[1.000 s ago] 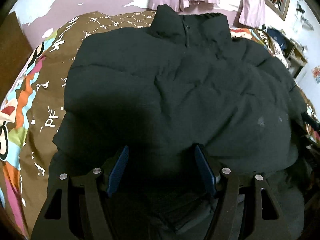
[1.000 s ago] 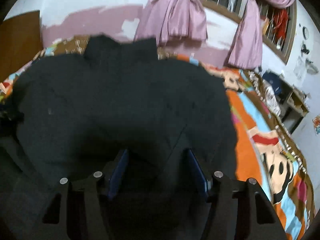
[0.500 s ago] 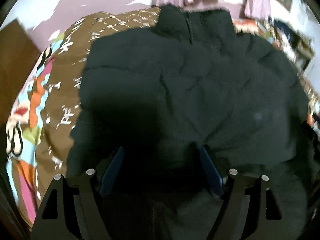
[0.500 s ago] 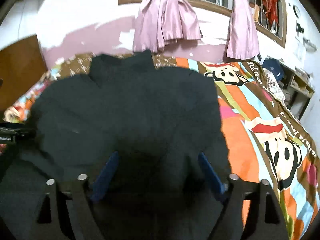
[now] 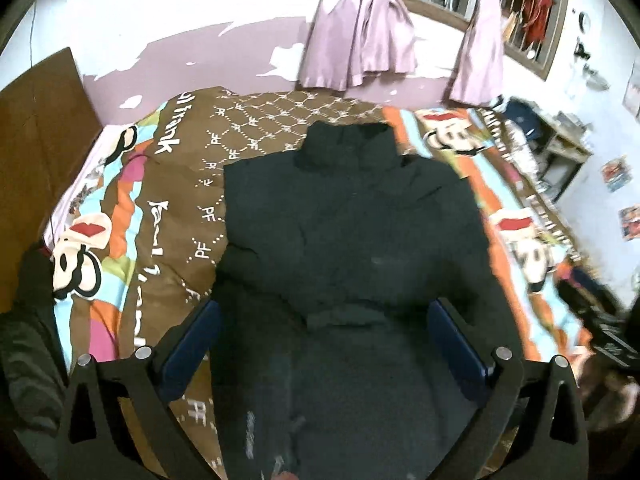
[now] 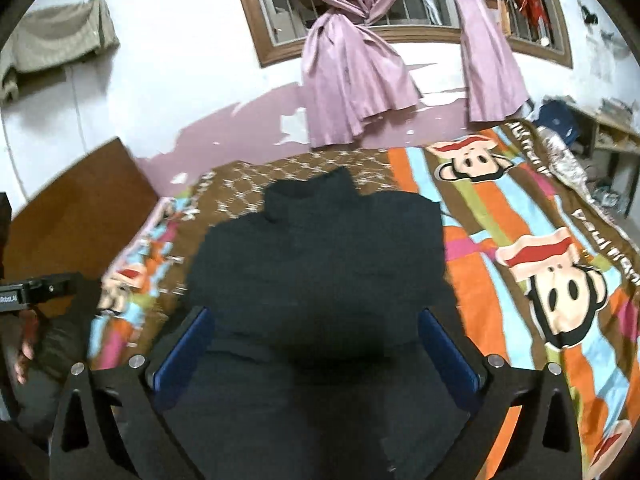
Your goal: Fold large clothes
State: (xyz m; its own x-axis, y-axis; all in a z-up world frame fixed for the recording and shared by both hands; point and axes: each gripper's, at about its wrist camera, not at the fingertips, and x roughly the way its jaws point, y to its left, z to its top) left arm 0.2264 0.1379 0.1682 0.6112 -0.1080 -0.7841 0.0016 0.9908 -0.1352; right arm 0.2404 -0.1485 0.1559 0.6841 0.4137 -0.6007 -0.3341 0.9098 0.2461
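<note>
A black puffer jacket [image 5: 352,232] lies flat on the bed, collar toward the far wall, sleeves folded in so it forms a narrow block. It also shows in the right wrist view [image 6: 320,264]. My left gripper [image 5: 322,334] is open and empty, raised above the jacket's near end. My right gripper [image 6: 316,340] is open and empty, also above the near end. The left gripper's body shows at the left edge of the right wrist view [image 6: 36,292].
The bed has a bright cartoon-monkey cover [image 6: 552,280] with a brown patterned part [image 5: 192,208] left of the jacket. A wooden board [image 5: 40,128] stands at the left. Purple curtains [image 6: 352,80] hang on the far wall. A cluttered shelf [image 5: 560,148] is at the right.
Both grippers have lifted and pulled back from the jacket, so more of the bed and wall shows. The jacket lies still.
</note>
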